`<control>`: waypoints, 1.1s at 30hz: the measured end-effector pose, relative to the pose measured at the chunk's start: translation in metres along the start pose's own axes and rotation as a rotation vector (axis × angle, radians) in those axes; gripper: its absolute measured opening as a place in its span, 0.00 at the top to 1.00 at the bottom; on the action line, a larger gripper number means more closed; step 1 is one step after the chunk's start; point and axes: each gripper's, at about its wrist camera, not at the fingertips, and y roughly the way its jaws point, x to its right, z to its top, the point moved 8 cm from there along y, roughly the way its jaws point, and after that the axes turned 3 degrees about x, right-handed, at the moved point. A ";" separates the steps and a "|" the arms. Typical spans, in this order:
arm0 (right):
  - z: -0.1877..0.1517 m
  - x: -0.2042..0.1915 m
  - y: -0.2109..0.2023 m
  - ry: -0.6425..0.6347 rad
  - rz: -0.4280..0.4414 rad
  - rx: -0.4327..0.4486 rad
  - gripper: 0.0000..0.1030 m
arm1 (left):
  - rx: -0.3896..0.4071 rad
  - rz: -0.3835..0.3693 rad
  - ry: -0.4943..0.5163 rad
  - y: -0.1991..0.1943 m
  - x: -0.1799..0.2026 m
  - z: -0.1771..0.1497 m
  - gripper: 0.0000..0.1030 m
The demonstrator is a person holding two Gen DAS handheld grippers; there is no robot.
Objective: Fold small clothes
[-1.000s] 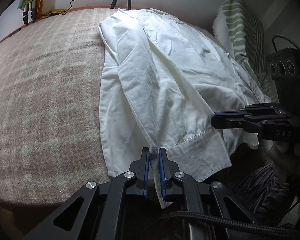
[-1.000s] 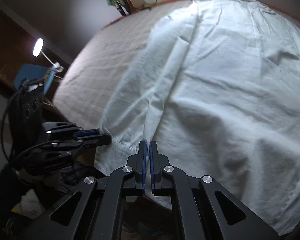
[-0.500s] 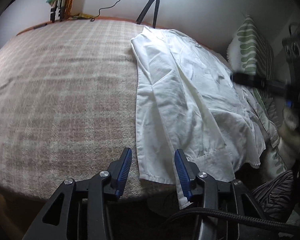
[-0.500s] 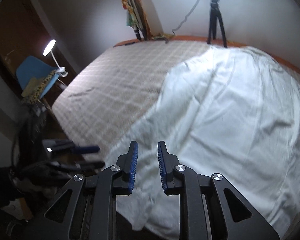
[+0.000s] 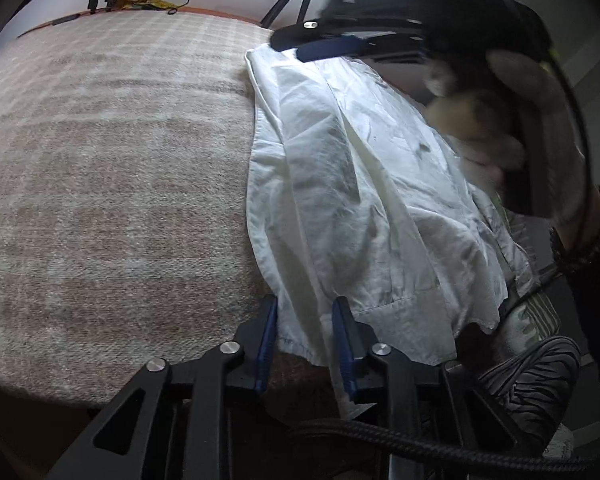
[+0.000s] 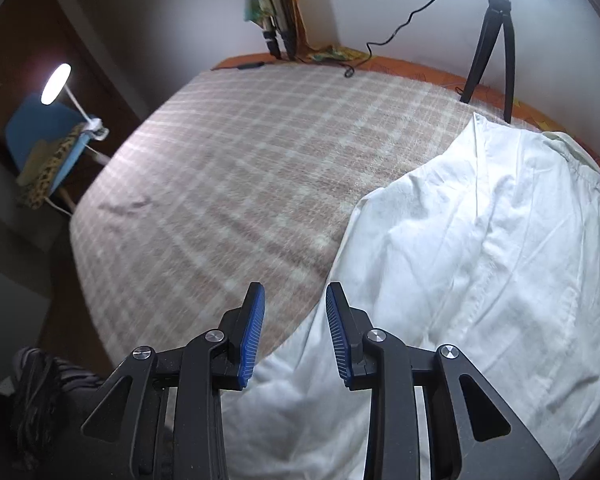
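A crumpled white cotton shirt (image 5: pixel 364 208) lies along the plaid woollen bed blanket (image 5: pixel 112 184). At its near hem the left gripper (image 5: pixel 305 322) is closing, cloth between its pads, seemingly unpinched. Above the shirt, the right gripper (image 6: pixel 294 312) is opening, empty.

A home bedroom. A bed (image 6: pixel 260 168) under a checked blanket (image 5: pixel 112 184) fills the room, with a striped pillow (image 5: pixel 540 312) at four o'clock. A small lamp (image 6: pixel 56 84) clipped to a blue chair (image 6: pixel 40 136) glows at nine o'clock, and a ring-light tripod (image 6: pixel 496 40) stands at one o'clock.
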 end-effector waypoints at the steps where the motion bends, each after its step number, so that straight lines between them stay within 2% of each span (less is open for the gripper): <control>1: 0.002 0.002 0.006 -0.006 -0.019 -0.009 0.71 | -0.002 -0.010 -0.005 0.001 0.001 0.000 0.82; 4: 0.008 0.005 0.024 -0.014 -0.067 -0.039 0.71 | -0.008 -0.027 -0.006 0.004 0.004 0.002 0.89; 10: 0.011 0.012 0.053 -0.061 -0.178 -0.105 0.71 | -0.007 -0.051 -0.014 0.005 0.009 0.007 0.89; 12: 0.013 0.016 0.060 -0.070 -0.210 -0.121 0.71 | -0.015 -0.060 -0.030 0.006 0.007 0.009 0.80; 14: 0.013 0.019 0.066 -0.076 -0.233 -0.136 0.71 | -0.017 -0.064 -0.035 0.005 0.006 0.008 0.66; 15: 0.013 0.021 0.068 -0.075 -0.246 -0.143 0.74 | -0.016 -0.060 -0.037 0.004 0.004 0.007 0.64; 18: 0.012 0.027 0.072 -0.082 -0.280 -0.148 0.91 | -0.020 -0.061 -0.036 0.002 0.000 0.007 0.61; 21: 0.015 0.030 0.070 -0.073 -0.255 -0.130 0.98 | -0.019 -0.042 -0.011 0.002 0.001 0.005 0.66; 24: 0.020 0.032 0.055 -0.020 -0.200 -0.077 0.99 | -0.020 -0.029 0.010 0.005 0.004 0.003 0.70; 28: 0.035 0.045 0.033 0.125 -0.090 0.034 0.99 | -0.039 -0.042 0.006 0.016 0.015 -0.002 0.86; 29: 0.035 0.048 0.032 0.152 -0.072 0.039 0.99 | -0.041 -0.043 0.002 0.017 0.015 -0.002 0.90; 33: 0.029 0.049 0.037 0.129 -0.085 0.015 0.99 | -0.026 -0.060 0.008 0.016 0.020 -0.001 0.93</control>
